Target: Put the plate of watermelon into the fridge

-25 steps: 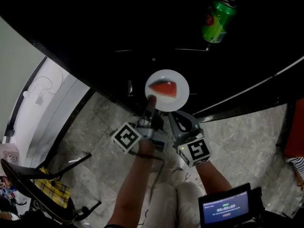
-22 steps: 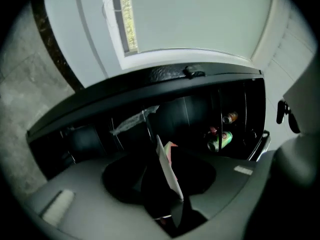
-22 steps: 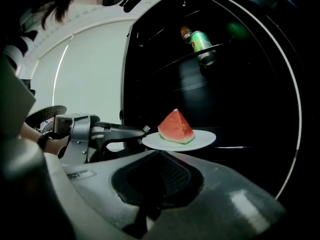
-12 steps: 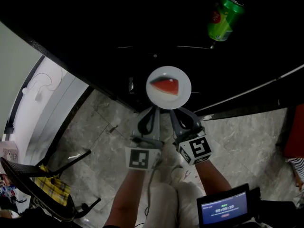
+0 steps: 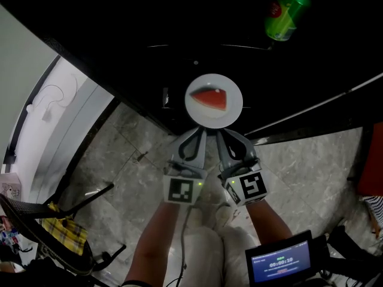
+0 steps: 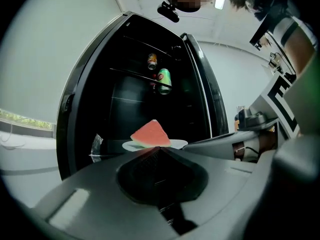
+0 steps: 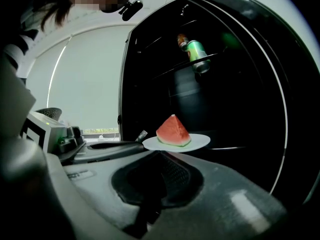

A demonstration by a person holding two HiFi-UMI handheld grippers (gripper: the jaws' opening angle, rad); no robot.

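A white plate (image 5: 232,109) carries a red watermelon wedge (image 5: 210,98) and hangs level in front of the open, dark fridge (image 5: 137,34). My left gripper (image 5: 200,131) and right gripper (image 5: 220,132) lie side by side, and each pinches the plate's near rim. In the left gripper view the plate (image 6: 176,144) and the wedge (image 6: 150,134) sit just beyond my left gripper (image 6: 152,152), whose jaws are shut on the rim. In the right gripper view my right gripper (image 7: 160,153) grips under the plate (image 7: 197,142), which bears the wedge (image 7: 173,131).
A green can (image 5: 287,5) lies on a fridge shelf above the plate; the same green can (image 6: 164,80) has a second can (image 6: 152,60) behind it. A chair with a yellow plaid cloth (image 5: 63,235) stands at lower left. A small screen (image 5: 281,262) is at lower right.
My left gripper swung from a slanted pose to lie parallel with the right one at the plate's rim. The plate moved slightly forward towards the fridge.
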